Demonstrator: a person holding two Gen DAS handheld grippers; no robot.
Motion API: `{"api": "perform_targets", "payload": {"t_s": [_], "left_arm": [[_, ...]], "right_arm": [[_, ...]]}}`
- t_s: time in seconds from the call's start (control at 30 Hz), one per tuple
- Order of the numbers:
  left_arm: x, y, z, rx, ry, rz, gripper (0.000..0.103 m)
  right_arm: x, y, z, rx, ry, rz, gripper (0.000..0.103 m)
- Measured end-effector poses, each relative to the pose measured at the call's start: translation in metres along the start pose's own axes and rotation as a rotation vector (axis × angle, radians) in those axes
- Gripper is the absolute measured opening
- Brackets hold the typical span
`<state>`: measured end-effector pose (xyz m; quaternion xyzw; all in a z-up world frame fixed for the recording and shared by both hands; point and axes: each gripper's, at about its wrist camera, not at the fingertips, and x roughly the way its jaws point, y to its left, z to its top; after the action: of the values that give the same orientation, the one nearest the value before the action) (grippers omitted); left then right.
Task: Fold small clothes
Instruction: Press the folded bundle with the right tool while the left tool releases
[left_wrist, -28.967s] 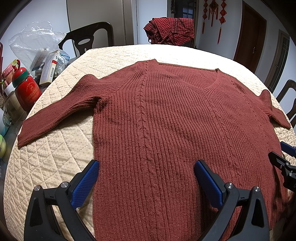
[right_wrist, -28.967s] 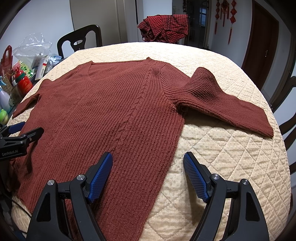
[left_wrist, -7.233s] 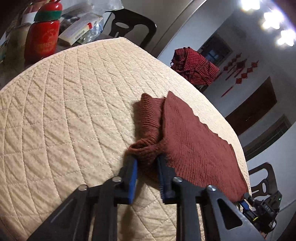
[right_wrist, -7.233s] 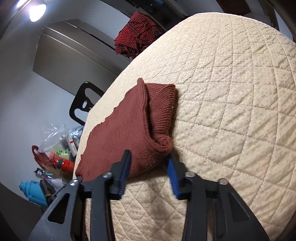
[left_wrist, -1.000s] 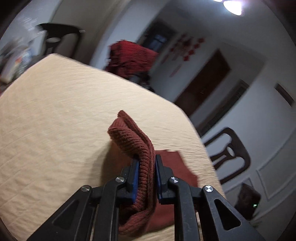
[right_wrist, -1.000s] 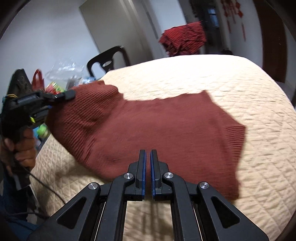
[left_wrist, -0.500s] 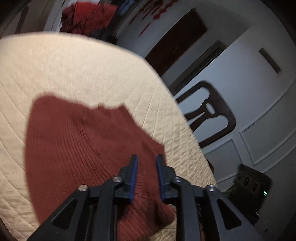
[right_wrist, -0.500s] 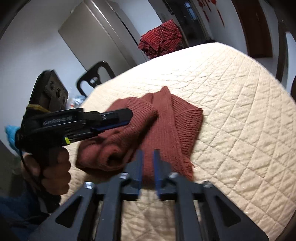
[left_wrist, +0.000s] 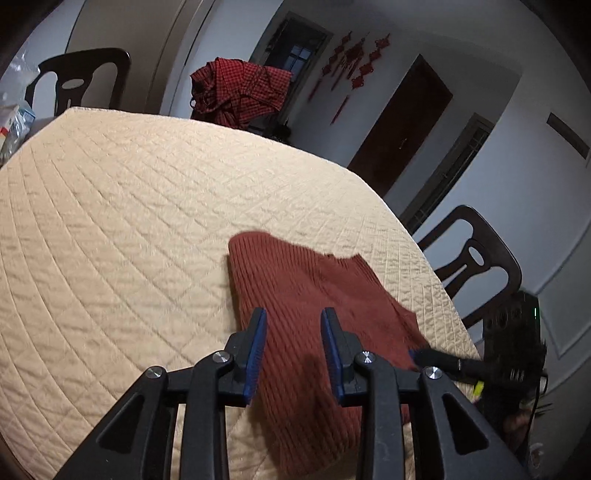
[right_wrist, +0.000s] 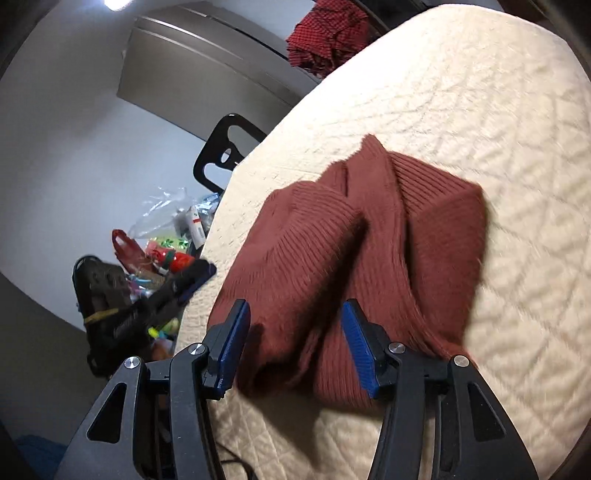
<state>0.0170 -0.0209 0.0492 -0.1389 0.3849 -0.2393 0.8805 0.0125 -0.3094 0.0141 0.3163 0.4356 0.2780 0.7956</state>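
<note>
Left gripper (left_wrist: 293, 343) sits lower center, jaws apart w/ nothing between, over the folded sweater (left_wrist: 314, 295) at lower right of the quilted table (left_wrist: 110, 221). Right gripper (right_wrist: 295, 341) also spread, empty, sweater just ahead at center frame.

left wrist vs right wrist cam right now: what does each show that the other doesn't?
Left wrist only: the dark door, red wall ornaments and the chair on the table's right.

Right wrist only: the clutter of bags and bottles beside the table, and the sweater's layered folds.

Both: the folded rust sweater on the quilted table cover, the red plaid garment, and both grippers, left and right, open.
</note>
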Motion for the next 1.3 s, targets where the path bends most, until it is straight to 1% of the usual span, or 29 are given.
{"api": "perform_targets", "payload": {"t_s": [0.13, 0.23, 0.33, 0.4, 0.43, 0.47, 0.57, 0.7, 0.8, 0.87, 0.9, 1.0, 1.07, 1.13, 1.23, 1.3], "left_arm": [[0.002, -0.005, -0.010, 0.035, 0.007, -0.015, 0.033], [0.007, -0.009, -0.013, 0.065, -0.004, -0.005, 0.033], [0.011, -0.009, -0.015, 0.070, 0.000, -0.003, 0.033], [0.012, -0.008, -0.016, 0.076, -0.001, 0.001, 0.033], [0.013, -0.008, -0.016, 0.077, -0.001, 0.001, 0.033], [0.014, -0.008, -0.017, 0.079, 0.000, 0.002, 0.033], [0.015, -0.010, -0.017, 0.087, -0.002, 0.008, 0.033], [0.012, -0.018, -0.014, 0.109, -0.006, -0.005, 0.033], [0.011, -0.031, -0.010, 0.135, -0.016, -0.034, 0.033], [0.015, -0.037, -0.009, 0.150, -0.007, -0.047, 0.033], [0.019, -0.040, -0.011, 0.160, 0.002, -0.051, 0.033], [0.030, -0.046, -0.016, 0.187, 0.036, -0.058, 0.033], [0.031, -0.048, -0.019, 0.204, 0.039, -0.046, 0.033], [0.029, -0.049, -0.019, 0.212, 0.041, -0.040, 0.033], [0.019, -0.047, -0.015, 0.199, 0.034, -0.046, 0.033], [0.013, -0.048, -0.013, 0.206, 0.016, -0.040, 0.033]], "right_arm": [[0.013, 0.011, 0.002, -0.054, 0.033, -0.068, 0.052], [0.021, 0.016, 0.003, -0.078, 0.044, -0.120, 0.052], [0.025, 0.013, 0.006, -0.046, 0.042, -0.141, 0.050], [0.029, 0.015, 0.008, -0.047, 0.051, -0.161, 0.049], [0.030, 0.014, 0.008, -0.052, 0.057, -0.175, 0.041], [0.034, 0.016, 0.008, -0.061, 0.072, -0.184, 0.028], [0.034, 0.018, 0.007, -0.083, 0.072, -0.186, 0.020], [0.016, 0.020, 0.010, -0.115, 0.030, -0.188, 0.018], [-0.002, 0.019, 0.015, -0.134, -0.011, -0.206, 0.017], [-0.013, 0.014, 0.017, -0.144, -0.033, -0.227, 0.018], [-0.015, 0.008, 0.017, -0.148, -0.033, -0.243, 0.018], [-0.012, -0.013, 0.013, -0.125, 0.017, -0.260, 0.018], [-0.016, -0.017, 0.010, -0.106, 0.009, -0.236, 0.021], [-0.022, -0.011, 0.009, -0.127, -0.010, -0.250, 0.022], [-0.038, 0.003, 0.006, -0.169, -0.064, -0.293, 0.022], [-0.049, 0.017, 0.001, -0.213, -0.103, -0.290, 0.022]]}}
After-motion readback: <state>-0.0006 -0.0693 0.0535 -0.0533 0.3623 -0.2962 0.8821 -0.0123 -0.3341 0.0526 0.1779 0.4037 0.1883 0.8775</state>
